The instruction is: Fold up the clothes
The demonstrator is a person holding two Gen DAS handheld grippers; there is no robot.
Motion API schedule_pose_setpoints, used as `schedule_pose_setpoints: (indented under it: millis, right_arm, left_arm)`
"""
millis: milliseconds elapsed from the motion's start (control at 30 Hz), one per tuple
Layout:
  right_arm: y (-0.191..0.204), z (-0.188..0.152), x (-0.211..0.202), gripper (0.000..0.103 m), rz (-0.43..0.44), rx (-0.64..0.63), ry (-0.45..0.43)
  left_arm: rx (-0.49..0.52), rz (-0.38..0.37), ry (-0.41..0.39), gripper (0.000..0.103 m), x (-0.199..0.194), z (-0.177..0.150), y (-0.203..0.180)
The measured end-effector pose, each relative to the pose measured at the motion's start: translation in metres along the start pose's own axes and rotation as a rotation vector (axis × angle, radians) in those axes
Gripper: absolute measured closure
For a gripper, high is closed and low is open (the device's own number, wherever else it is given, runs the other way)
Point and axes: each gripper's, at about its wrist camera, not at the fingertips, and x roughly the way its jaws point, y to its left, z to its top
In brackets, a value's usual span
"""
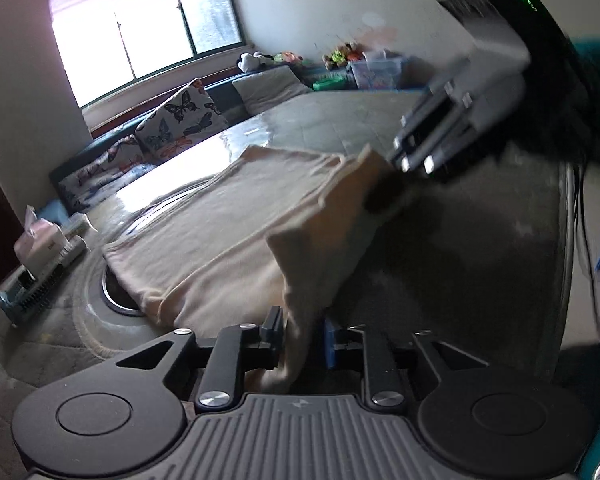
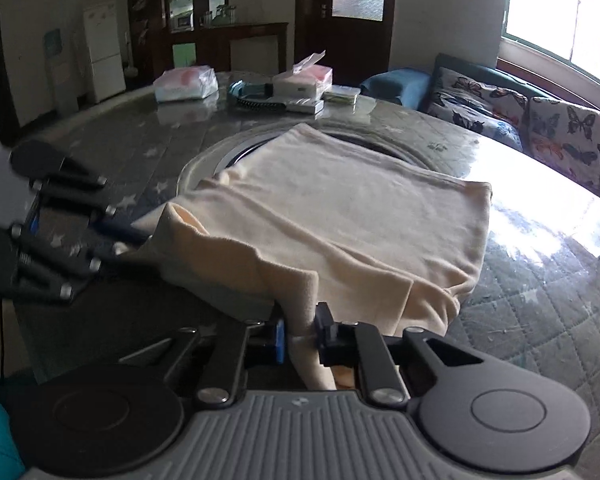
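A cream garment [image 2: 340,216] lies spread over the middle of the round desk [image 2: 540,280], covering part of the sunken metal ring [image 2: 228,156] set into the desk's quilted, glass-topped surface. Its near edge is lifted off the desk at two corners. The right gripper [image 2: 300,332] has its fingers [image 2: 278,338] pressed together on a fold of that cloth, which hangs down between them. The left gripper [image 1: 302,334] has a corner of the same garment running between its fingers [image 1: 274,326]; they stand a little apart, and whether they press on the cloth I cannot tell. At the far side of the desk sit a clear plastic bag [image 2: 186,84] with something white and pink inside, a white box [image 2: 302,80] with tissue or wrapping sticking out of its top, and a dark comb-like item [image 2: 256,102] just beside it. Across the room, a clear storage bin [image 1: 374,74] stands against the wall with soft toys [image 1: 340,56] just beside it.
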Motion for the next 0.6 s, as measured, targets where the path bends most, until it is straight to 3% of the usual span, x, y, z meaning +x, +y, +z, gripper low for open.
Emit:
schedule_pose_setpoints:
  millis: [167, 233, 300, 600]
  right_arm:
    - [0.002, 0.0, -0.001, 0.092, -0.018, 0.008, -0.018]
    - [0.003, 0.0, -0.004, 0.093, -0.026, 0.013, -0.038]
    - [0.005, -0.001, -0.008, 0.093, -0.031, 0.014, -0.059]
    - [0.02, 0.005, -0.054, 0.094, -0.021, -0.038, -0.137]
  left_arm:
    - [0.082, 0.062, -0.008, 0.081, -0.001, -0.005, -0.004]
    - [0.104, 0.075, -0.01, 0.091, -0.001, -0.006, -0.004]
    - [0.088, 0.065, -0.009, 0.097, -0.002, -0.006, -0.002]
    - [0.012, 0.022, -0.079, 0.098, -0.045, 0.003, 0.005]
